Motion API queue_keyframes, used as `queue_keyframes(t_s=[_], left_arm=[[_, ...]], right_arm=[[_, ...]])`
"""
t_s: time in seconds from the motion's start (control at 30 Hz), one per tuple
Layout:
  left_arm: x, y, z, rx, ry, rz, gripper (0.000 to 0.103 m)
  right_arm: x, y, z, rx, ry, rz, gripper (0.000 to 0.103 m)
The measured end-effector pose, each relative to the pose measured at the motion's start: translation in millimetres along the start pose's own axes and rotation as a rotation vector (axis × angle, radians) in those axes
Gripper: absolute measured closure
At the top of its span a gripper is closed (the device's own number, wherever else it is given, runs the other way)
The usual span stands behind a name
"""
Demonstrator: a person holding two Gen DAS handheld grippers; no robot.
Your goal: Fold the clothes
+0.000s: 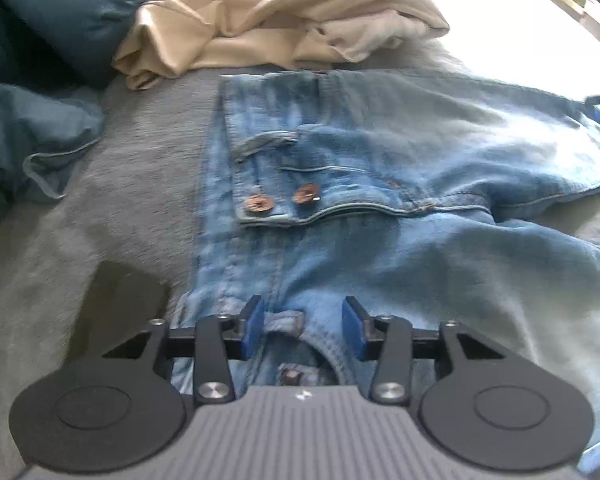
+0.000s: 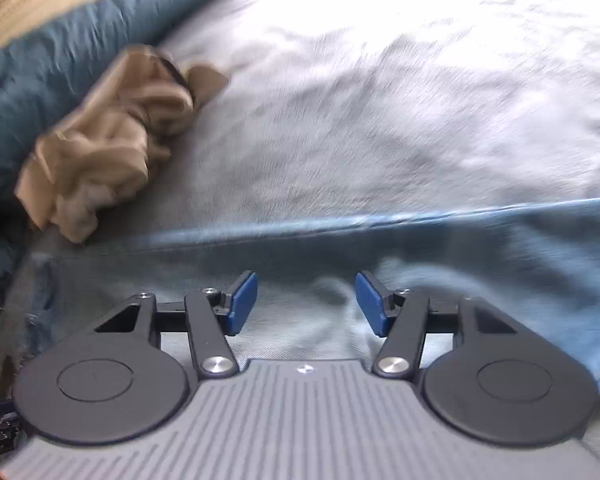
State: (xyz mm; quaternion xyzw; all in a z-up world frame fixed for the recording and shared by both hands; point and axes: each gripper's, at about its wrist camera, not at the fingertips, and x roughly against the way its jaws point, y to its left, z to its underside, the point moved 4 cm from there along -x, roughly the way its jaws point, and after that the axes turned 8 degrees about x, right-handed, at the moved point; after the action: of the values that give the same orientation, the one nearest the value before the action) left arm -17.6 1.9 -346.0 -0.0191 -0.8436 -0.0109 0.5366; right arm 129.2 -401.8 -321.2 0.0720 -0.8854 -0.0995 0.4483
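Light blue jeans [image 1: 380, 208] lie spread on a grey bedspread [image 1: 112, 168], with two copper buttons [image 1: 260, 204] showing on a flap. My left gripper [image 1: 304, 328] points down at the waistband. Its blue pads [image 1: 254, 330] stand apart on either side of a belt loop [image 1: 284, 320], and I see no squeeze on the denim. In the right wrist view, which is motion-blurred, my right gripper [image 2: 306, 304] hovers open over a flat stretch of the jeans [image 2: 480, 264] near their long edge. Nothing is between its fingers.
A crumpled beige garment [image 1: 260, 28] lies beyond the jeans, seen in the right wrist view as a beige heap [image 2: 108, 148]. Teal pillows or a duvet [image 1: 60, 20] bound the left side [image 2: 60, 52]. Bare grey bedspread [image 2: 380, 100] stretches beyond the jeans.
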Motion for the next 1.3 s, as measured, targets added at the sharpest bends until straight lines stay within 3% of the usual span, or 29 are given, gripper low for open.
queue_keyframes(t_s=[0.1,0.17,0.3,0.4,0.53,0.6,0.7,0.8,0.97,1.3], left_arm=[[15.4,9.5,7.3,0.103,0.029,0.038,0.057],[25.7,16.5,13.4,0.189,0.057,0.079,0.057],[40.1,31.7,43.7,0.395,0.147,0.16,0.057],[47.1,42.2,74.4,0.529,0.218,0.191,0.057],[44.3,51.2,109.4,0.673,0.312,0.246,0.056],[36.9,55.1,118.7,0.731,0.328,0.248,0.056],[27.1,60.1,120.9,0.801,0.328,0.239,0.056],[22.2,63.7,113.5,0.85,0.288,0.244,0.056],[5.8,67.5,118.5,0.932,0.298,0.25,0.057],[5.3,68.6,110.9,0.915,0.277,0.248,0.068]], right_arm=[[13.4,-40.6,16.8,-0.076,0.055,0.136,0.048],[34.7,-65.5,32.2,-0.212,0.043,0.134,0.048],[99.2,-69.4,82.2,-0.359,-0.022,0.018,0.046],[143.2,-64.0,147.8,-0.541,0.007,-0.024,0.043],[190.1,-65.2,256.3,-0.855,0.06,0.026,0.039],[207.0,-74.2,303.6,-1.047,0.045,0.069,0.039],[215.0,-88.1,348.2,-1.248,-0.011,0.104,0.039],[213.9,-103.4,357.3,-1.341,-0.085,0.104,0.039],[215.1,-115.8,356.2,-1.365,-0.163,0.118,0.039],[226.0,-122.2,373.3,-1.473,-0.276,0.108,0.039]])
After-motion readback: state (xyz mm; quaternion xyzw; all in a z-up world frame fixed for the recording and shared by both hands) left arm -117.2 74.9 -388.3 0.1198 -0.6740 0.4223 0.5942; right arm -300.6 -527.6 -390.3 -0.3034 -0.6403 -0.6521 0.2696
